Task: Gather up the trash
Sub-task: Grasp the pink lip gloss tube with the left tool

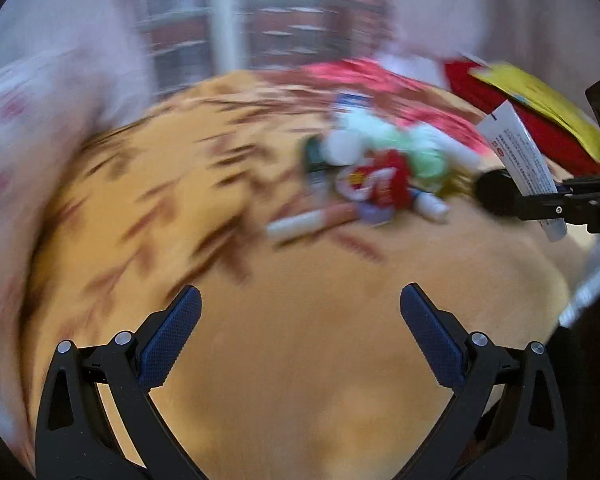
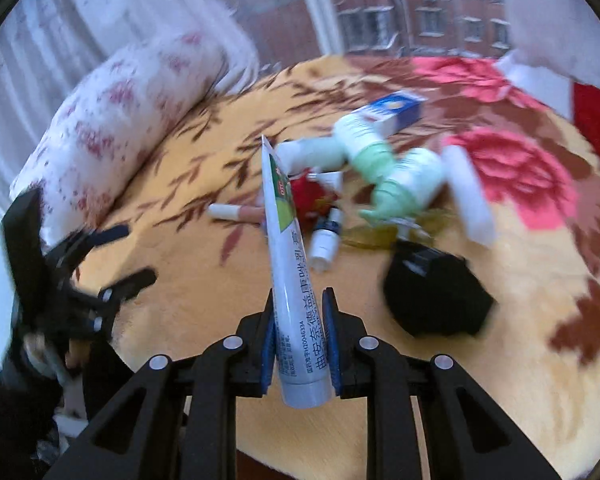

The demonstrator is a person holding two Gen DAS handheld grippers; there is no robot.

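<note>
Progress is partial: one piece of trash is in hand and the bulk of it still lies on the bed.

Your left gripper [image 1: 300, 332] stands with its jaws spread wide and nothing between them, hovering over a bare stretch of the yellow blanket [image 1: 292, 360]. That view is heavily smeared, so detail there is unreliable. Ahead of it sits the trash pile [image 1: 376, 168], not touched by this gripper.

At the centre, your right gripper [image 2: 298, 328] has its blue pads closed narrowly on a white ointment tube [image 2: 290, 264], gripped near the cap end with the crimped tail pointing up and away. The tube is clear of the blanket.

Behind it and to the right, items remain uncollected:
- a pink-and-white stick [image 2: 236, 213], lying apart from the heap on its left;
- a red wrapper [image 2: 312, 196];
- a small dropper bottle [image 2: 326, 240];
- pale green and white bottles [image 2: 384, 164], heaped together;
- a blue-and-white carton [image 2: 396, 110] behind them;
- a white cylinder [image 2: 468, 196] on the right flank;
- a black object [image 2: 436, 292] nearest the gripper, identity unclear.

No bin or bag is identifiable in either view. In my judgement the task is at an early stage: the held tube awaits disposal, and the pile needs many further picks.
</note>
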